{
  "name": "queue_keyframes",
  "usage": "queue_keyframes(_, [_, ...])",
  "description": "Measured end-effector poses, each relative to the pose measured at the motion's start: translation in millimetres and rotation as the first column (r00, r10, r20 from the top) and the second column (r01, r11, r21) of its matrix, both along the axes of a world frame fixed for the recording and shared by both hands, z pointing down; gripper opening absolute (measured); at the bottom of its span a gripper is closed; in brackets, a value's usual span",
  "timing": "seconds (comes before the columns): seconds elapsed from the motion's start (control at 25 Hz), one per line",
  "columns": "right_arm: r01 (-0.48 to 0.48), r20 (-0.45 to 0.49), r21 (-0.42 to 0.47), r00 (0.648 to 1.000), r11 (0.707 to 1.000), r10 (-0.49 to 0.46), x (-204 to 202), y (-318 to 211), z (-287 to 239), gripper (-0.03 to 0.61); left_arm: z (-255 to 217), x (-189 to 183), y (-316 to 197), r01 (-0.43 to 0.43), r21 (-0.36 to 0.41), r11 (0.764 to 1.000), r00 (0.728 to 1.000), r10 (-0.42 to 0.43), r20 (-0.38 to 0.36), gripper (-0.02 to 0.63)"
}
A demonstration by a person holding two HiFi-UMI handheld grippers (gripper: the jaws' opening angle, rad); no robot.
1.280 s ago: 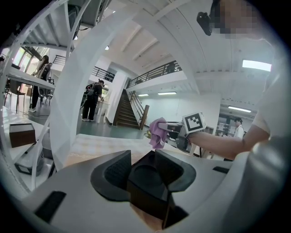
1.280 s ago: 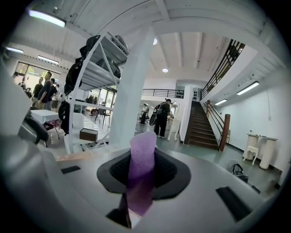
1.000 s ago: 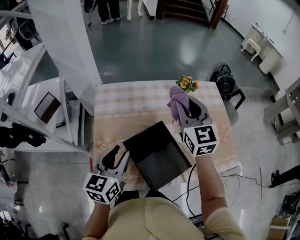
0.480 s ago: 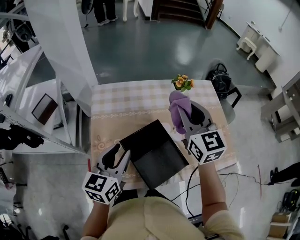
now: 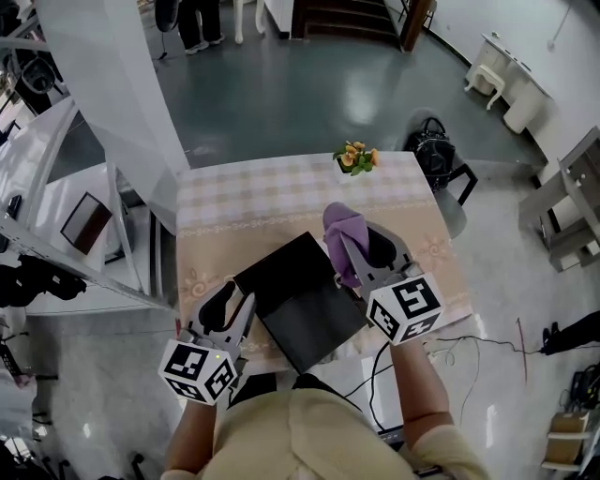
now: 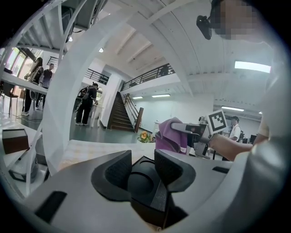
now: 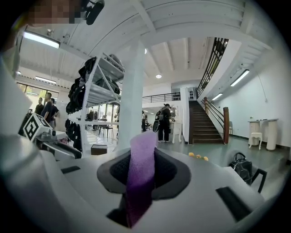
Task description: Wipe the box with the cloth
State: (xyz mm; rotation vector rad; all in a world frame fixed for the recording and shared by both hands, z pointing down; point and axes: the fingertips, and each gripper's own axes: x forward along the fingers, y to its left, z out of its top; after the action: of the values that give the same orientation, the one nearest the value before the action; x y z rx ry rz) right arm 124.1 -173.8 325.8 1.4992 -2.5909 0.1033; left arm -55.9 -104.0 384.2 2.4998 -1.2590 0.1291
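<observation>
- on the checked table [image 5: 281,192], seen from overhead, the black box [image 5: 298,314] lies skewed near the front edge. its nearest corner runs up against the wearer's shirt [image 5: 309,436], and i cannot see where it ends.
- the left gripper [image 6: 143,166] is clamped on the box's left corner. its own camera shows the dark corner filling the gap, a pad against each side, the jaws set wide and just drawn in a little.
- much of that view is taken up by the gripper's grey body, so the rest of the box is cut off.
- the right gripper [image 7: 142,159] pinches the purple cloth [image 5: 339,239]. in its own view the jaws are closed on a strip of it that stands up between the pads and trails down out of sight.
- from overhead the cloth drapes over that gripper's tips and hides them. it hangs at the box's far right edge, and i cannot tell whether it touches the box.
- the right gripper view shows no box at all, only the hall beyond.
- a pot of orange flowers [image 5: 354,157] stands at the table's far edge, well apart from the box.
- a black bag [image 5: 429,150] sits just beyond the far right corner.
- people [image 5: 192,19] by the stairs [image 5: 347,14] are cropped at the top, legs only.
</observation>
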Motion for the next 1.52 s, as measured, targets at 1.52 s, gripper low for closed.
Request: queue_keyframes(1.52, [-0.002,0.122,-0.182,0.992,0.983,0.024,-13.1,66.6,57.4,0.098,3.2,0.4,3.6,0.006,-0.007,1.000,0.999,-0.006,-0.034,0.144])
